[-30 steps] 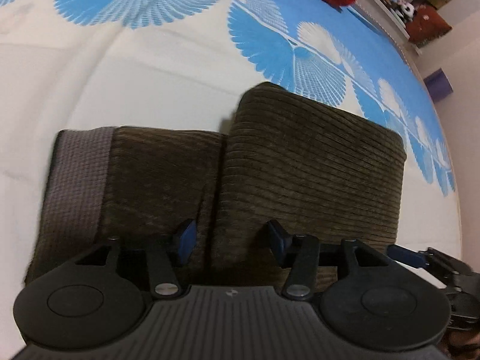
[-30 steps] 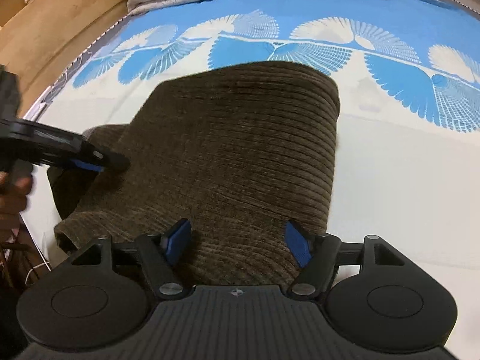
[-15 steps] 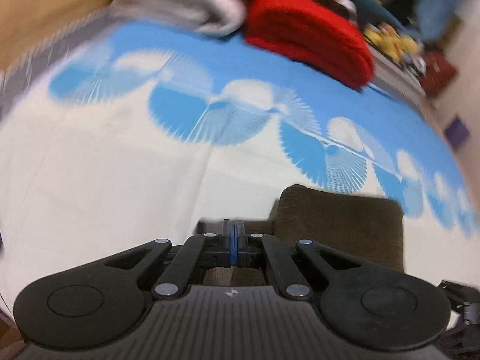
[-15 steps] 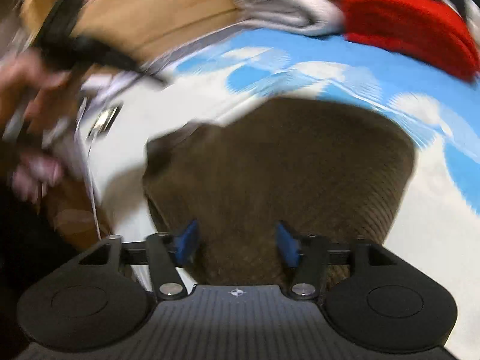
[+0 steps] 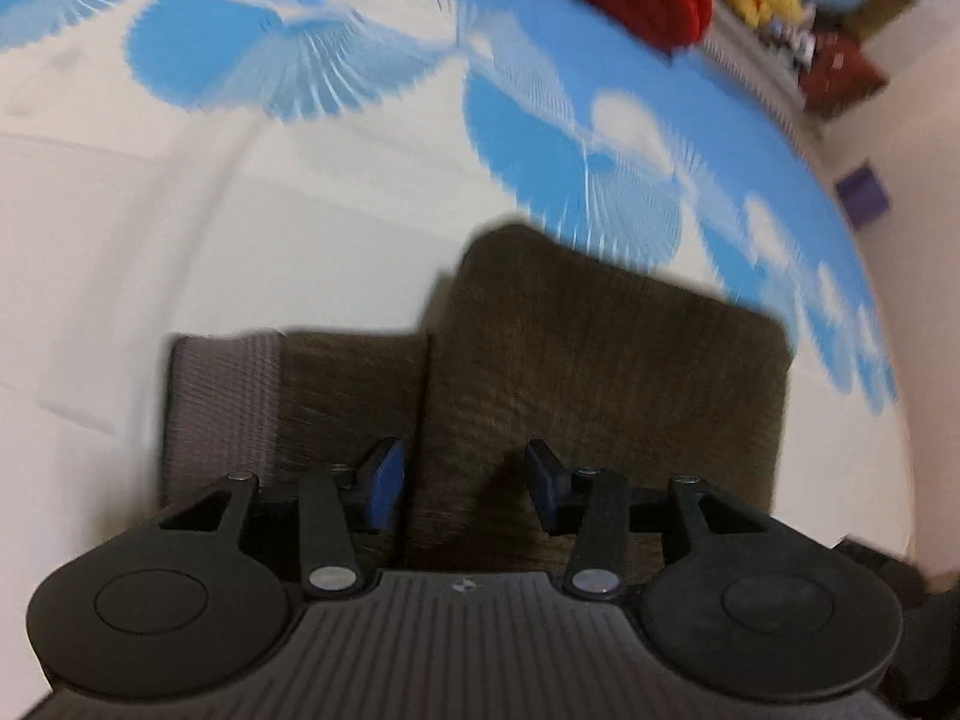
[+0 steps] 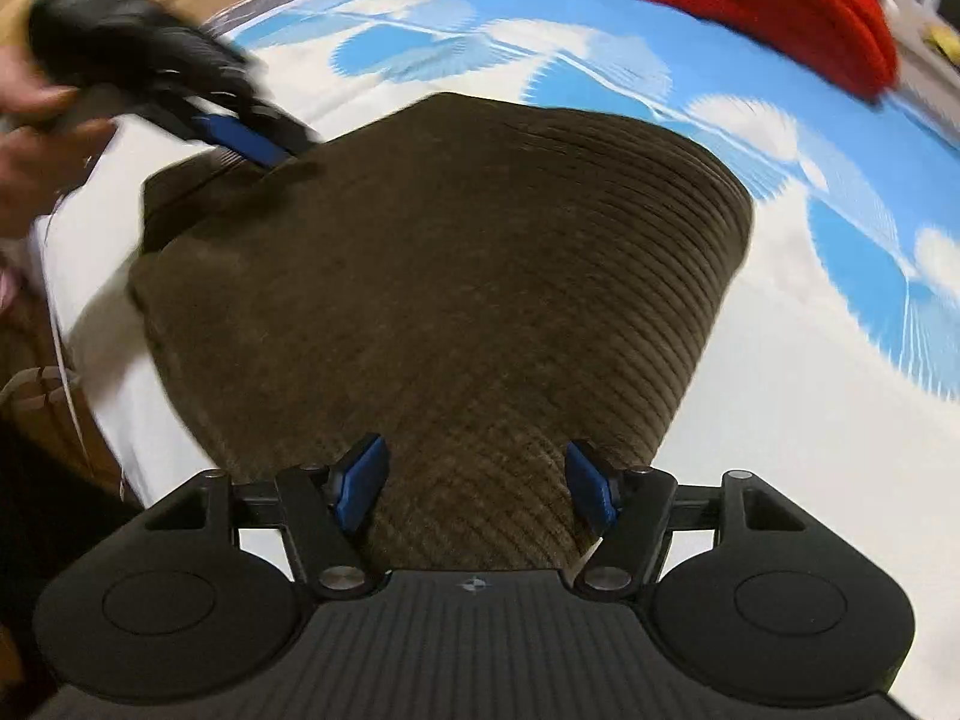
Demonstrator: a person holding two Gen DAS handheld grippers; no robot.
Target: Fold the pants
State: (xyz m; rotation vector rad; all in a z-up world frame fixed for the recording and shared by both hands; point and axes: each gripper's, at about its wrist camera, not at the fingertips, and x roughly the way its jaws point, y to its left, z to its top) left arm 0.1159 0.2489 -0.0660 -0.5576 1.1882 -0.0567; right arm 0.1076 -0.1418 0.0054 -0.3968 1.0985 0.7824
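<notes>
- The bed (image 5: 120, 228) carries everything here, its sheet white toward the near edge and printed with blue fans toward the far edge; a soft, wide surface that lets cloth be pressed flat.
- Near the bed's near edge lie the pants (image 6: 444, 276), brown corduroy, already doubled into a thick block. In the left wrist view the folded-over layer sits raised on the right, with a lower step and the grey waistband (image 5: 222, 402) poking out on the left. My read: the main folds are done, and this is tidying.
- Up at the far edge a red blanket (image 6: 768, 6) is stacked, well apart from the pants and out of the way of the work.
- A person's hand (image 6: 36, 138) comes in at the left of the right wrist view, carrying the left gripper (image 5: 462, 486) down toward the pants' far left corner, where the lower layer shows.
- That left gripper's fingers have just been opening and now stand about halfway apart, above the seam between the raised fold and the lower step. The pads clamp nothing; only cloth shows beneath the gap. Likely it is lining up to pinch or smooth that edge.
- The right gripper (image 6: 477, 483) hangs over the near end of the block, fingers spread wide with corduroy showing between the blue pads (image 6: 360, 480), which press on nothing. It looks poised to steady that end, though whether it touches the cloth I cannot tell.
</notes>
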